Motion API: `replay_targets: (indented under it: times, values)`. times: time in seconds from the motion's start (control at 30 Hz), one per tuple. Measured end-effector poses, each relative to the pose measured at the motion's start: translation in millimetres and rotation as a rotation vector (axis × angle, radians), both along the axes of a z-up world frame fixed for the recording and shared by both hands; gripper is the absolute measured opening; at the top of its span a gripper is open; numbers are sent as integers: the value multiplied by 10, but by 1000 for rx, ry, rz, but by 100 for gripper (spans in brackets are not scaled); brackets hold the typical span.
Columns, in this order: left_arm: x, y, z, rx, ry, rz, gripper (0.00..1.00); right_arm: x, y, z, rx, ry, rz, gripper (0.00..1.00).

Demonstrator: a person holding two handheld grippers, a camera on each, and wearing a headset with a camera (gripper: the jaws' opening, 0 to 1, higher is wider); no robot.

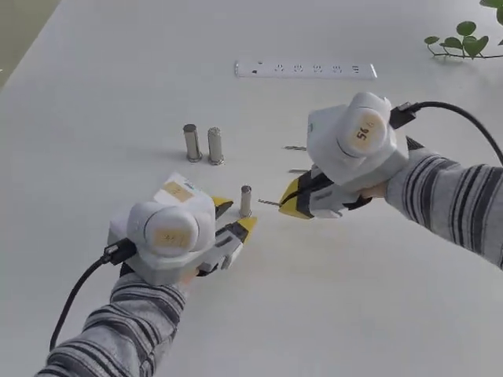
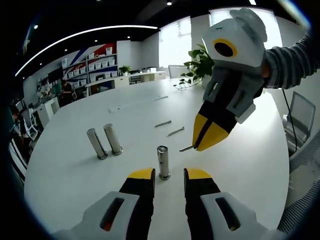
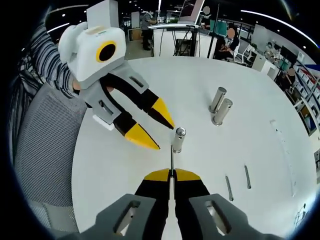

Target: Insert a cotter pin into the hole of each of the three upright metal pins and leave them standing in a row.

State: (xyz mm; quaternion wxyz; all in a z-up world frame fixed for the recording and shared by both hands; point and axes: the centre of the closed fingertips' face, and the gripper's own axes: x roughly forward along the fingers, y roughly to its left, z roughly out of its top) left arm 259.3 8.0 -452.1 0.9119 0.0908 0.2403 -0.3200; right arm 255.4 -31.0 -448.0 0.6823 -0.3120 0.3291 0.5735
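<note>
Left gripper [image 1: 236, 216], nearest: jaws parted and empty, with the front upright pin [image 1: 246, 201] standing just ahead of their gap. Right gripper [image 1: 289, 201]: jaws closed on a cotter pin [image 1: 269, 203] whose tip is just beside that pin. Beyond, two more upright pins [image 1: 192, 143] stand side by side, two loose cotter pins [image 1: 295, 148] lie to their right. Bare tabletop [image 1: 354, 298] surrounds all. Power strip [image 1: 305, 70] lies farthest back.

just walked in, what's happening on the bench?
A person works two handheld grippers. The right tongs are shut on a cotter pin, its tip aimed at the nearest upright metal pin but not yet in. The left tongs sit open at that pin's base, not clamping it. Two more metal pins stand together behind; two spare cotter pins lie on the table.
</note>
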Motion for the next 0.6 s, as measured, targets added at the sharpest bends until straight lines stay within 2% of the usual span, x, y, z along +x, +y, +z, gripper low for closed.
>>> replay_targets:
  times: [0.23, 0.6]
  values:
    - [116, 21, -61, -18, 22, 23, 16, 31, 56, 17, 7, 8, -10, 0]
    - [186, -57, -108, -18, 26, 8, 12, 101, 93, -1, 9, 11, -10, 0]
